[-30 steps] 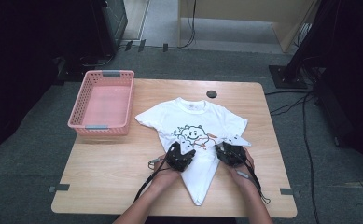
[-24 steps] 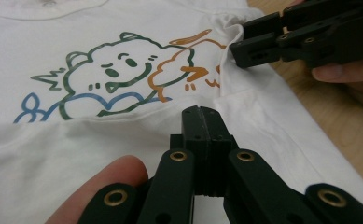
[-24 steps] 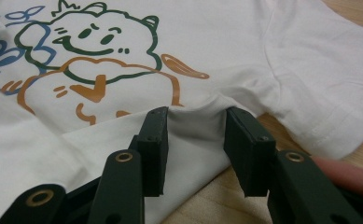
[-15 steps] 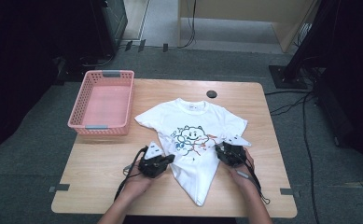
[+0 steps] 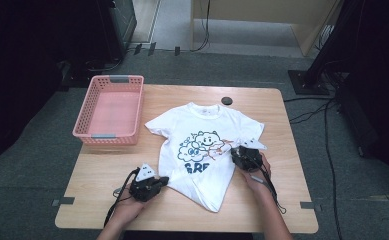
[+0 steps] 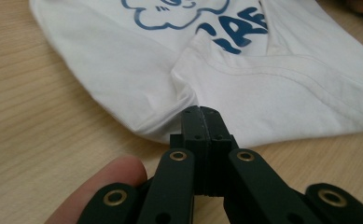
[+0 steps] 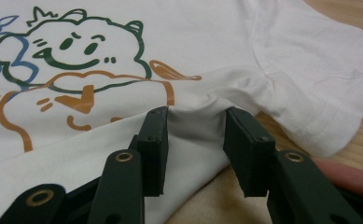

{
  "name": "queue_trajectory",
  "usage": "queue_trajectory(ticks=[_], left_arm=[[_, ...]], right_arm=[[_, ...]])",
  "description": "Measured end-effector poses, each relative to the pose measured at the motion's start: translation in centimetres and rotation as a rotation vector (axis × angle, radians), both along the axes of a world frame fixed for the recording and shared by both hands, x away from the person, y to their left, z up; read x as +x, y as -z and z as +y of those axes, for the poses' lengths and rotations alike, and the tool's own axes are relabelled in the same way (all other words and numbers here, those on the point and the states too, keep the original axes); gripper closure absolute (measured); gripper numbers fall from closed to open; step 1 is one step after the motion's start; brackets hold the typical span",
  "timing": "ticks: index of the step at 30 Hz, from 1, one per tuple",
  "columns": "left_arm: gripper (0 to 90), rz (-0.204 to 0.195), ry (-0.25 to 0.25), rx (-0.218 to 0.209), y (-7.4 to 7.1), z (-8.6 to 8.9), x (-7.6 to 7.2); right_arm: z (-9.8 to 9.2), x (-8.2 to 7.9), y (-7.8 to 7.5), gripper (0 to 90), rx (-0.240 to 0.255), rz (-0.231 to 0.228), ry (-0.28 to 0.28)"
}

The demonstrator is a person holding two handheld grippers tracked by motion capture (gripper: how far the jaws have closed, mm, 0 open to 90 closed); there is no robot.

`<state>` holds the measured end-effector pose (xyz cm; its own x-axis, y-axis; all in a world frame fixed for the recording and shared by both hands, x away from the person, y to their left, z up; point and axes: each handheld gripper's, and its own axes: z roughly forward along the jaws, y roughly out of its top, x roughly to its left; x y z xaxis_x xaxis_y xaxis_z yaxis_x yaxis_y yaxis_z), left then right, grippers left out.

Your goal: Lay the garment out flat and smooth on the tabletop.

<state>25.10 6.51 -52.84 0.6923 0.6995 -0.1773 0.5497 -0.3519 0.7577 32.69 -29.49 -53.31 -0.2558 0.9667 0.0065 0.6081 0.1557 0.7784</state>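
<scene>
Your white T-shirt [image 5: 202,145] lies print-up in the middle of the table [image 5: 262,210], collar at twelve o'clock. Its lower part is drawn in to a narrow point at six o'clock, which looks like a fold in progress, with both sides brought toward the centre line.

At about four o'clock on the shirt, under its sleeve, your right gripper [image 5: 245,156] sits on the cloth. In the right gripper view the jaws stand partly apart with a ridge of white fabric bunched between them [image 7: 195,122], and whether the pads truly press on it I can't tell. Placed there, it likely anchors the side seam so the body stays put while the other side is worked.

At about eight o'clock, your left gripper [image 5: 149,186] rests on bare wood just off the folded edge. The left gripper view shows its jaws pressed together, tips meeting right at the fold [image 6: 201,116] with nothing visibly caught. Shut like that, it probably serves to nudge or flatten the crease, not to lift.

Farther out, the pink basket [image 5: 111,111] stands empty at ten o'clock, likely where the folded shirt belongs. A small dark round thing [image 5: 226,100] sits at one o'clock, past the collar.
</scene>
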Motion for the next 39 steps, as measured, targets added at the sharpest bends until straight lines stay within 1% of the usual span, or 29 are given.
queue_trajectory(ticks=[2, 5, 8, 9, 10, 12, 13, 14, 15, 16, 17, 18, 20, 22, 23, 25, 26, 28, 30, 31, 33, 34, 35, 37, 39], left_arm=[[90.0, -0.007, -0.004, 0.005, 0.0, 0.1, -0.4], [90.0, 0.001, 0.000, -0.005, 0.0, 0.6, -0.8], [90.0, 0.019, 0.030, -0.027, -0.1, 1.1, -1.2], [90.0, 0.017, 0.047, -0.033, -0.2, 1.2, -1.3], [90.0, 0.015, 0.063, -0.047, -0.3, 1.3, -1.3], [88.8, 0.001, 0.064, -0.090, -0.8, 1.5, -1.2], [82.6, -0.008, 0.045, -0.100, -1.1, 1.5, -0.9], [78.4, -0.012, 0.026, -0.093, -1.3, 1.3, -0.6], [76.7, -0.009, 0.004, -0.086, -1.5, 1.1, -0.1], [75.6, -0.008, -0.008, -0.075, -1.8, 0.7, 0.4], [73.2, -0.006, -0.014, -0.079, -2.0, 0.3, 0.8], [70.2, 0.004, -0.011, -0.084, -2.1, -0.3, 1.3], [66.5, 0.010, -0.006, -0.068, -2.3, -1.7, 2.0], [64.0, 0.007, 0.004, -0.026, -2.2, -3.3, 2.4], [63.8, -0.003, 0.006, 0.003, -2.0, -4.0, 2.5], [68.5, -0.015, -0.007, 0.054, -1.5, -5.0, 2.7], [73.6, -0.010, -0.010, 0.071, -1.2, -5.3, 2.8], [81.4, -0.006, -0.015, 0.079, -0.7, -5.5, 2.8], [87.0, -0.013, -0.023, 0.063, -0.3, -5.2, 2.7], [88.3, -0.010, -0.032, 0.047, -0.2, -5.0, 2.6], [90.0, -0.011, -0.032, 0.039, -0.1, -4.7, 2.7], [90.0, -0.018, -0.027, 0.029, 0.0, -4.6, 2.7], [90.0, -0.023, -0.025, 0.024, 0.1, -4.5, 2.7], [90.0, -0.008, -0.032, 0.000, 0.2, -4.4, 2.8], [90.0, -0.010, -0.033, 0.005, 0.2, -4.4, 2.8]], right_arm=[[0.0, 0.3, 0.0, 60.9, 0.000, 0.000, 0.008], [0.1, 0.5, 0.0, 60.9, -0.001, 0.000, 0.018], [0.1, 0.5, 0.0, 60.9, -0.001, 0.000, 0.017], [0.1, 0.5, 0.0, 60.9, -0.002, -0.001, 0.017], [0.1, 0.5, 0.0, 60.9, -0.002, 0.000, 0.018], [0.1, 0.5, 0.0, 60.9, -0.001, 0.001, 0.023], [0.1, 0.5, 0.0, 60.9, -0.001, 0.001, 0.024], [0.1, 0.5, 0.0, 60.9, -0.001, 0.001, 0.023], [0.1, 0.5, 0.0, 60.9, -0.002, 0.001, 0.023], [0.1, 0.5, 0.0, 60.9, -0.002, 0.001, 0.023], [0.1, 0.5, 0.0, 60.9, -0.003, 0.000, 0.023], [0.1, 0.5, 0.0, 60.9, -0.005, -0.002, 0.023], [0.1, 0.5, 0.0, 60.9, -0.005, -0.001, 0.023], [0.1, 0.5, 0.0, 60.9, -0.002, 0.000, 0.024], [0.1, 0.5, 0.0, 60.9, -0.002, 0.000, 0.024], [0.1, 0.5, 0.0, 60.9, -0.001, 0.001, 0.024], [0.1, 0.5, 0.0, 60.9, 0.000, 0.000, 0.024], [0.0, 0.5, 0.0, 60.9, 0.002, 0.001, 0.023], [0.0, 0.5, 0.0, 60.9, 0.002, 0.001, 0.024], [0.0, 0.5, 0.0, 60.9, 0.003, 0.001, 0.023], [0.0, 0.6, 0.0, 60.8, 0.011, 0.005, 0.024], [-0.1, 0.6, 0.0, 60.7, 0.012, 0.004, 0.022], [-0.2, 0.6, 0.0, 59.9, 0.023, 0.008, 0.023], [-0.7, 0.6, -0.1, 57.3, 0.072, 0.014, 0.026], [-0.8, 0.3, -0.2, 57.2, 0.097, 0.015, 0.044]])
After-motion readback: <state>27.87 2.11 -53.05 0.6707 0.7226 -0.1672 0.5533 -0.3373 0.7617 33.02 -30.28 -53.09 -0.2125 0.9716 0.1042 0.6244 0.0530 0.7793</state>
